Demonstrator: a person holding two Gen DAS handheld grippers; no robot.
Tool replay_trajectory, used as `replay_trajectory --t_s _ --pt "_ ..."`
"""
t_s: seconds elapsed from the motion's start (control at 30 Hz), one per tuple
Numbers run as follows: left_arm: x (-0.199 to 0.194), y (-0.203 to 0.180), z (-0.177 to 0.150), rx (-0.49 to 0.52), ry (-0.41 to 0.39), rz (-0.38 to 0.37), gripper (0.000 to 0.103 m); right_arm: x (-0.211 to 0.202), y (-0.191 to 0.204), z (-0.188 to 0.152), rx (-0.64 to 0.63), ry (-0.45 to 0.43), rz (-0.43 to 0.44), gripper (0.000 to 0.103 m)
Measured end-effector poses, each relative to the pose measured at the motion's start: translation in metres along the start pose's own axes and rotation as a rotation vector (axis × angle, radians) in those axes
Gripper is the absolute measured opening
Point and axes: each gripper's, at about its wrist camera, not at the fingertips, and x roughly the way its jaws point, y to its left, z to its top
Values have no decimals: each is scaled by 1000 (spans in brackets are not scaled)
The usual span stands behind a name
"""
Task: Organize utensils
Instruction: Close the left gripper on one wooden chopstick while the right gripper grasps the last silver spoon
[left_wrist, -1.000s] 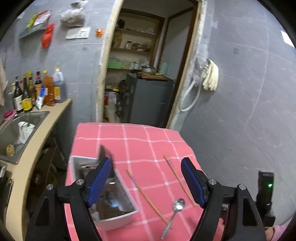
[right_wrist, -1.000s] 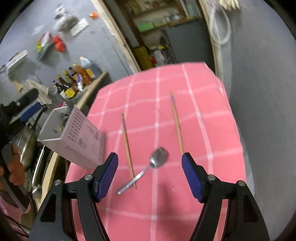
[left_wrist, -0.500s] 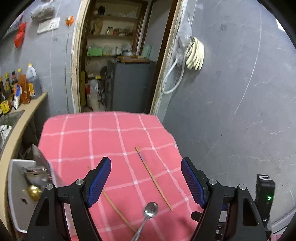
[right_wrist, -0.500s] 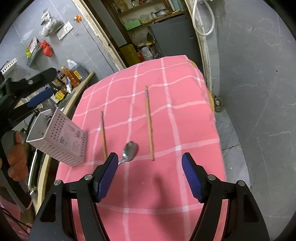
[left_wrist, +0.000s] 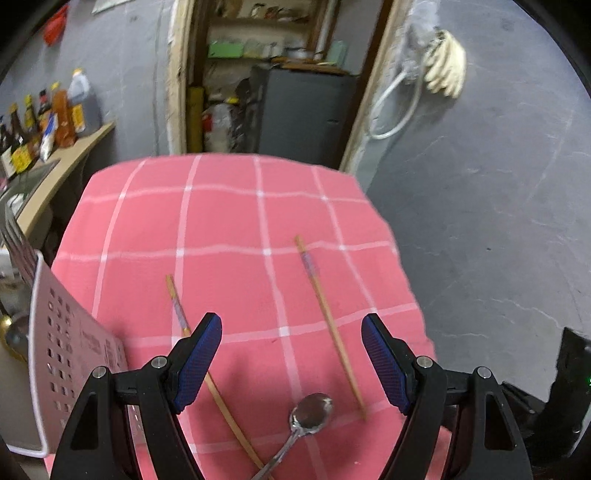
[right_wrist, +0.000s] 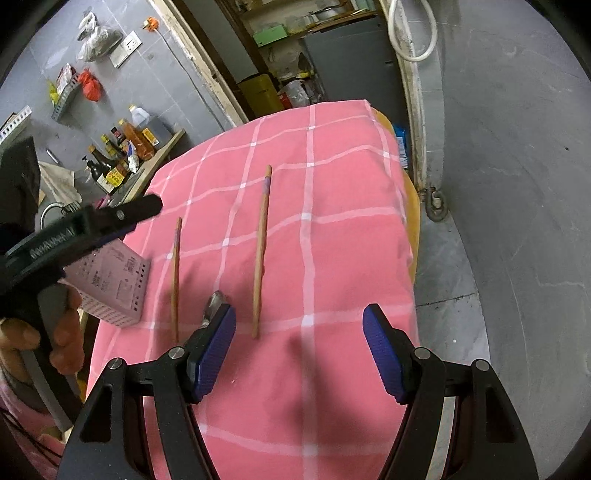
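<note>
Left gripper (left_wrist: 291, 362): wide, empty, above spoon.
Right gripper (right_wrist: 299, 350): wide, empty; only this view shows the hand (right_wrist: 55, 332).
Spoon (left_wrist: 306, 417): landmark, whole only in left view.
Chopsticks (left_wrist: 328, 321): flanking spoon.
Caddy (left_wrist: 70, 369): left of spoon.

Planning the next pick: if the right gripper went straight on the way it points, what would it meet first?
Probably the pink checked tablecloth, bare between the open jaws of the right gripper. The nearer chopstick lies just left of that line; depth is unclear.
</note>
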Motion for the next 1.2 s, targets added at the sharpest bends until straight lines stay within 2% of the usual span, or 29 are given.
replay_trajectory --t_s 0.4,0.47,0.63,0.73,0.93,1.2 --pt "39 22 0 -118 81 138 76 26 2 24 -79 30 68 65" --pt "44 27 0 -137 99 151 76 28 7 22 -89 38 96 58" --pt "60 34 1 -150 151 176 73 36 19 16 -112 72 168 33" --pt "68 37 2 -153 183 201 70 40 26 14 -129 81 202 27" --pt "80 48 -1 -197 225 216 67 49 41 12 -158 112 257 26" --pt "85 59 -7 -232 253 208 61 73 48 7 -162 172 279 25"
